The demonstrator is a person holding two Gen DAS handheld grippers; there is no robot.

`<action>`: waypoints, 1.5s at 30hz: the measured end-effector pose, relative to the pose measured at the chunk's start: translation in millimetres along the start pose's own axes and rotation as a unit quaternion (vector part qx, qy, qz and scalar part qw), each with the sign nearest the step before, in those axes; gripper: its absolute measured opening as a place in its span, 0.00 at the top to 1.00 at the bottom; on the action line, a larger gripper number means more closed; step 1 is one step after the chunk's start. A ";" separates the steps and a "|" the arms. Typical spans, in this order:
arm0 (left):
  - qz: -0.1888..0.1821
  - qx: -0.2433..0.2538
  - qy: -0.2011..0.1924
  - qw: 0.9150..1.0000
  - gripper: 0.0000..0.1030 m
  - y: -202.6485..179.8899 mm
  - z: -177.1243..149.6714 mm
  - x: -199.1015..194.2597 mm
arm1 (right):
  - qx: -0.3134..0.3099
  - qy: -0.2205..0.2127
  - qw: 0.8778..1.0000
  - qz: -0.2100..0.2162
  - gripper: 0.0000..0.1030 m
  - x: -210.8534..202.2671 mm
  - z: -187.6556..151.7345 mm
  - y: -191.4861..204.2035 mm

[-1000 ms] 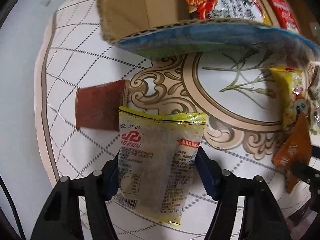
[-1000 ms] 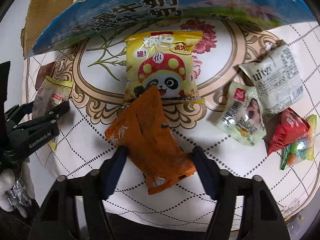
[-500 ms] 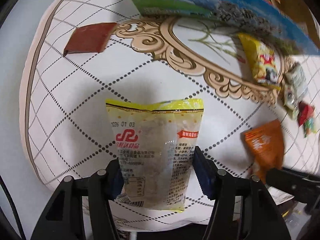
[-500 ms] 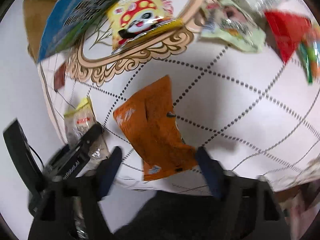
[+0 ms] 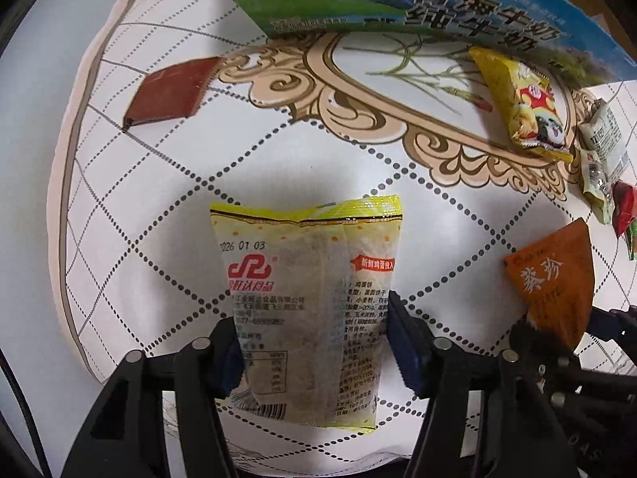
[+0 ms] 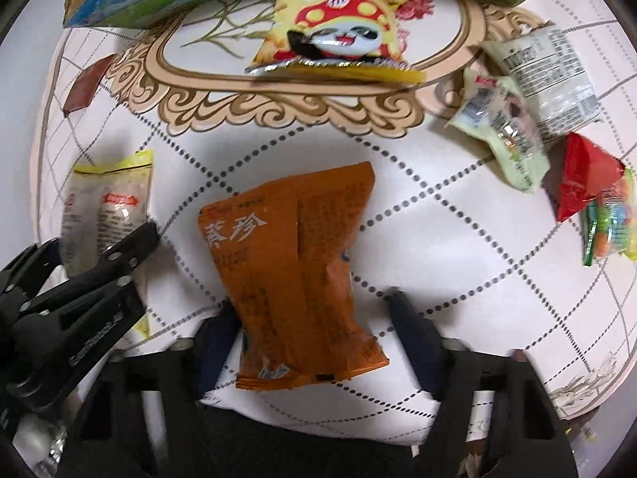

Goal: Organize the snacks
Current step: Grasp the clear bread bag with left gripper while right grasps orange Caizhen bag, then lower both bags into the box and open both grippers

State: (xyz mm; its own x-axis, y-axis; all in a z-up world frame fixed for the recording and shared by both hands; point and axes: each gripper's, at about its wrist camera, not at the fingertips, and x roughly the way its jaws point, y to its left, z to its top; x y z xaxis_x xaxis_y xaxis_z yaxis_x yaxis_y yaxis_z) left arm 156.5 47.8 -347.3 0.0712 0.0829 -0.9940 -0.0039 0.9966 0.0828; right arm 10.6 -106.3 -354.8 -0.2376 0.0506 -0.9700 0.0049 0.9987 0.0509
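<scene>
White tablecloth (image 5: 167,207) with a dotted diamond grid and a tan scrollwork oval covers the round table under both grippers. At its far edge stands a blue-and-green carton (image 5: 418,12), its printed side facing the cameras. Just in front of the carton lies a yellow panda bag (image 6: 338,36), on the oval's painted flowers. Right of it, a clear labelled pack (image 6: 545,75) overlaps a pale green packet (image 6: 501,127), with a red packet (image 6: 585,175) and a small multicoloured sweet bag (image 6: 609,227) touching each other nearer the right rim. A brown flat packet (image 5: 171,91) lies alone toward the left edge. The left gripper (image 5: 314,342) has its blue pads pressed on the lower sides of a yellow-topped pouch (image 5: 306,279), jaws closing. The right gripper (image 6: 306,342) straddles an orange packet (image 6: 290,271); its left pad touches the packet, its right pad stands clear, and the jaws are closing.
</scene>
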 end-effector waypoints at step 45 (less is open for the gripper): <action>-0.011 0.019 -0.074 0.997 0.58 -7.7 247.3 -99.5 | 0.075 -0.160 0.983 0.050 0.53 -151.2 209.7 -40.6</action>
State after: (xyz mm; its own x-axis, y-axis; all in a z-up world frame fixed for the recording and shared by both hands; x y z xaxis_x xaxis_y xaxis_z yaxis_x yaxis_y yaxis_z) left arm 396.1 31.4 -231.3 0.2178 0.0570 -0.9743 0.0365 0.9971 0.0665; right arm 250.0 -152.9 -260.1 0.0885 0.1235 -0.9884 0.1620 0.9773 0.1366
